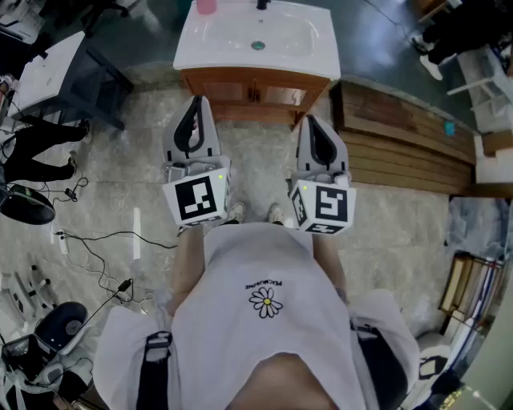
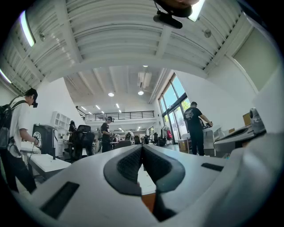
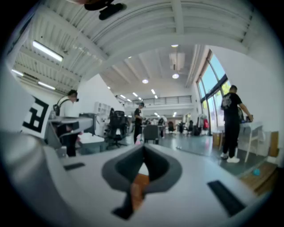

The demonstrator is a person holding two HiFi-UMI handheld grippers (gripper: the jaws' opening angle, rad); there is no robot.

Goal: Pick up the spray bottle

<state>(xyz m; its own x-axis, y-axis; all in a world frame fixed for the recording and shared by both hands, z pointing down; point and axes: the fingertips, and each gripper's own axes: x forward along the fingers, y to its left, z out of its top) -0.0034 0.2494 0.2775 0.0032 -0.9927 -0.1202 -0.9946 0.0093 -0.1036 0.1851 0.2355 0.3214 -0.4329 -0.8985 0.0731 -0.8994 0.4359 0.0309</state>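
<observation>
A pink object (image 1: 206,6), possibly the spray bottle, stands on the back left corner of the white sink top (image 1: 304,60), cut off by the frame edge. A small pink shape (image 3: 139,140) shows just beyond the jaws in the right gripper view. In the head view my left gripper (image 1: 195,102) and right gripper (image 1: 309,120) are held side by side at waist height and point toward the sink cabinet, well short of it. Both are shut, their dark pads meeting at the tips with nothing between them (image 2: 142,147) (image 3: 143,148).
The sink sits on a wooden cabinet (image 1: 255,86). Wooden planks (image 1: 401,136) lie to its right, and a dark-legged desk (image 1: 48,72) and floor cables (image 1: 88,240) are on the left. People stand around the hall, one by the windows (image 3: 230,124).
</observation>
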